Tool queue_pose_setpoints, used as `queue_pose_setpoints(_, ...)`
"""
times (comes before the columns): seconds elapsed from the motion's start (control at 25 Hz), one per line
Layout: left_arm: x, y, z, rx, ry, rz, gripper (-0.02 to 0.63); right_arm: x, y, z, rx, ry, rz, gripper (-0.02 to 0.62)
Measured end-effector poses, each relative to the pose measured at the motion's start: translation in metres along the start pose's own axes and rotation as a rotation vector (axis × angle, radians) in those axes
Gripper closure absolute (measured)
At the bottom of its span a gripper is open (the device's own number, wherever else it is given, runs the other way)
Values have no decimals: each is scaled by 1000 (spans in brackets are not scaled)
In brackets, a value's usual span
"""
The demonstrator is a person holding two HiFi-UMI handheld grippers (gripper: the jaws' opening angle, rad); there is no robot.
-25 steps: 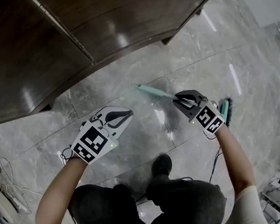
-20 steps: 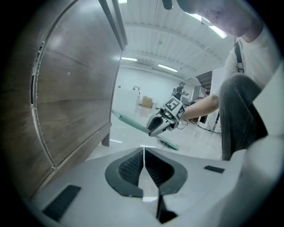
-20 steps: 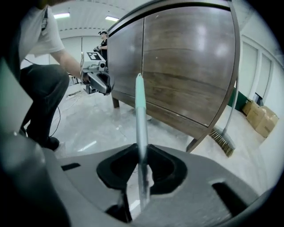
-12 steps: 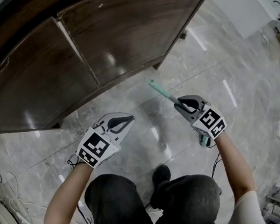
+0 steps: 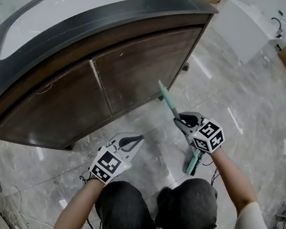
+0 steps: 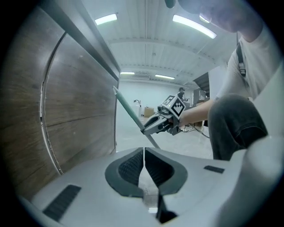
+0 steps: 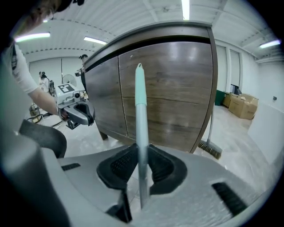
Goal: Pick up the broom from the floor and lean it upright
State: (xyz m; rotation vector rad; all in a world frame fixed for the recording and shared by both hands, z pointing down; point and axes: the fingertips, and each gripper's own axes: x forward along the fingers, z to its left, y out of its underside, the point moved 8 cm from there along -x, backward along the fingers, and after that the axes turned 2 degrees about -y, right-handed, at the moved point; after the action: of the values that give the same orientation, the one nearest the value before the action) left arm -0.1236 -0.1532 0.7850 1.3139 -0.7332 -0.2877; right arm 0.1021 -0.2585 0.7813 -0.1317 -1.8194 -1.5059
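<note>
The broom's pale teal handle [image 5: 168,101] stands steeply, its tip toward the wooden cabinet [image 5: 105,85]. Its lower end [image 5: 192,163] shows below my right hand, by the person's knee. My right gripper [image 5: 178,122] is shut on the handle about halfway up. In the right gripper view the handle [image 7: 140,102] runs up between both pads, which press on it. My left gripper [image 5: 141,137] hangs to the left of the broom, apart from it. Its pads [image 6: 133,166] meet with nothing between them. The left gripper view shows the right gripper [image 6: 162,124] on the handle.
The curved dark cabinet with a grey top fills the far side. A second broom [image 7: 209,148] leans at its right corner. Cardboard boxes [image 7: 243,106] sit beyond it. Cables [image 5: 7,220] lie on the marble floor at left. The person's legs [image 5: 157,211] are right below.
Both grippers have risen. The right one has lifted the broom, and its handle has swung from nearly flat along the floor to steeply upright. The left gripper stays shut and empty.
</note>
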Motion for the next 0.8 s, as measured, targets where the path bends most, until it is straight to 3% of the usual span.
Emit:
queue_pose_setpoints(0.4,-19,-32,4,4,-63,-36,595,3,-62,-4,136,28,-117,522)
queue_pose_setpoints(0.8,-42,-58,-3,21,-109,-33,595,11,-113,7,156,95,-189,522)
